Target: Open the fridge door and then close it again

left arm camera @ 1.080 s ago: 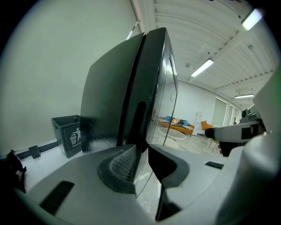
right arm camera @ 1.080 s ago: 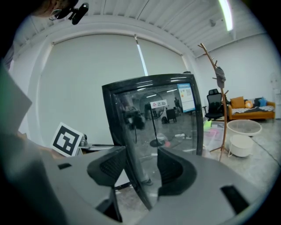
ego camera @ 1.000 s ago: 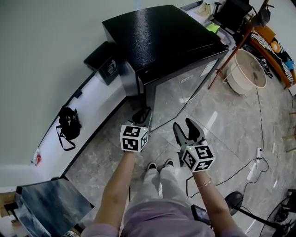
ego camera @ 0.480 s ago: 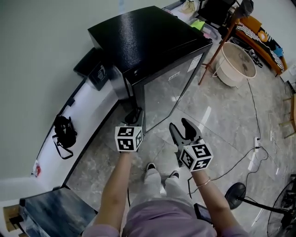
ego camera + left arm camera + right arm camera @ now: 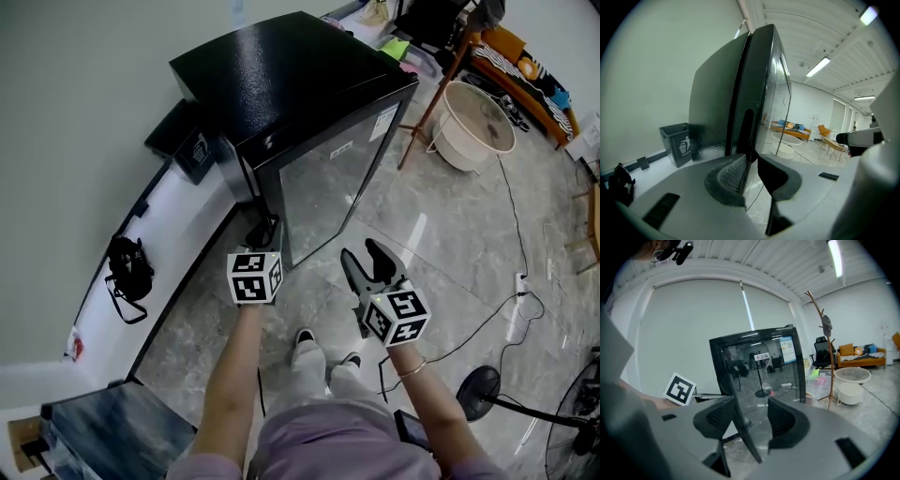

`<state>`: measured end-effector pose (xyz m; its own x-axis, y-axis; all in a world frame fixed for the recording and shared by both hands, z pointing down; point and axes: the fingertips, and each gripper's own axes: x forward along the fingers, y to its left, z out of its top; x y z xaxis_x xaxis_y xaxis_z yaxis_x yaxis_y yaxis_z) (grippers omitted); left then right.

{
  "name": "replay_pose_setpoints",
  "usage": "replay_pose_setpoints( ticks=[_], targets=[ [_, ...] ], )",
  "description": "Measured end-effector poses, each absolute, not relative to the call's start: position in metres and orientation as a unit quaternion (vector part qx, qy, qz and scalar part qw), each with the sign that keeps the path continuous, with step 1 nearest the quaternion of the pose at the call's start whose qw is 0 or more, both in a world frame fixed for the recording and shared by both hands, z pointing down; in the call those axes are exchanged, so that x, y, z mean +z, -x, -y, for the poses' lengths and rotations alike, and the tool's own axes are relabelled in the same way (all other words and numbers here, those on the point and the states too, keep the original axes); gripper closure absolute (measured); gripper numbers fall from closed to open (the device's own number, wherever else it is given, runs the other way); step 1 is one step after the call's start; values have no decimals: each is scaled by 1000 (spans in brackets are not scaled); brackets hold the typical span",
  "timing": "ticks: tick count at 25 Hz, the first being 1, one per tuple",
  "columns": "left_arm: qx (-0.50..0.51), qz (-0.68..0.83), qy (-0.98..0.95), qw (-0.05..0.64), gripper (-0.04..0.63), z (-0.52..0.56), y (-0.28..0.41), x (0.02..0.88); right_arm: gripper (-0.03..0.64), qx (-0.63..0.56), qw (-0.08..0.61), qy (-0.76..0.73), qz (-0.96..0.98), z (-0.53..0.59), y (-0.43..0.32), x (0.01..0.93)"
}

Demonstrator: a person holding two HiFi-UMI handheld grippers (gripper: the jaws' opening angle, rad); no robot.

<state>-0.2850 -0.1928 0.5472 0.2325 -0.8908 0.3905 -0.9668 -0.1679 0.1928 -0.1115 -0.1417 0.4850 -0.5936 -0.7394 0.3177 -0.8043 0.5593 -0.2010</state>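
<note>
**Black fridge (image 5: 281, 75), left gripper (image 5: 262, 232) clamped on the door edge**

Head view first. The fridge sits straight ahead of both grippers. The fridge door (image 5: 328, 183) has its glass front facing them and looks shut, or as good as shut. The left gripper's tips are right on the door's left edge, low down. The right gripper (image 5: 366, 255) hangs just to the right of the left one and short of the door. Its jaws are spread wide with nothing in them. A dark bin (image 5: 197, 150) stands beyond the left gripper, off to its left, right beside the fridge.

Left gripper view: the jaws are roughly halfway in and gripping the door's black edge, which runs down into the gap between the pads. The glass front is on the right jaw's side and the fridge's side wall on the left jaw's side. The bin is further out to the left.

Right gripper view: the jaws are wide apart and empty. The glass door stands ahead, seen through the gap and not touching either pad.
</note>
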Motion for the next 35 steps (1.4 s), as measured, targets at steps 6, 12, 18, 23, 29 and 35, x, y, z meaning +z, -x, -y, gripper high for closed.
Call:
replay_pose_setpoints(
  ticks=[6, 12, 18, 23, 29, 35],
  targets=[
    [99, 612, -758, 201, 517, 187, 278, 545, 402, 167, 97, -436, 879, 138, 103, 484],
    [100, 577, -792, 173, 542, 146, 220, 544, 402, 164, 90, -430, 883, 133, 93, 477],
    [106, 582, -789, 167, 551, 121, 178, 544, 402, 163, 81, -431, 884, 111, 63, 470],
    [111, 586, -784, 170, 552, 108, 145, 543, 402, 167, 79, -429, 884, 86, 34, 469],
    [113, 592, -779, 171, 552, 96, 110, 542, 402, 161, 74, -432, 884, 66, -1, 461],
    [119, 598, -774, 171, 552, 88, 80, 543, 402, 146, 68, -423, 891, 55, -24, 447]
  ],
)
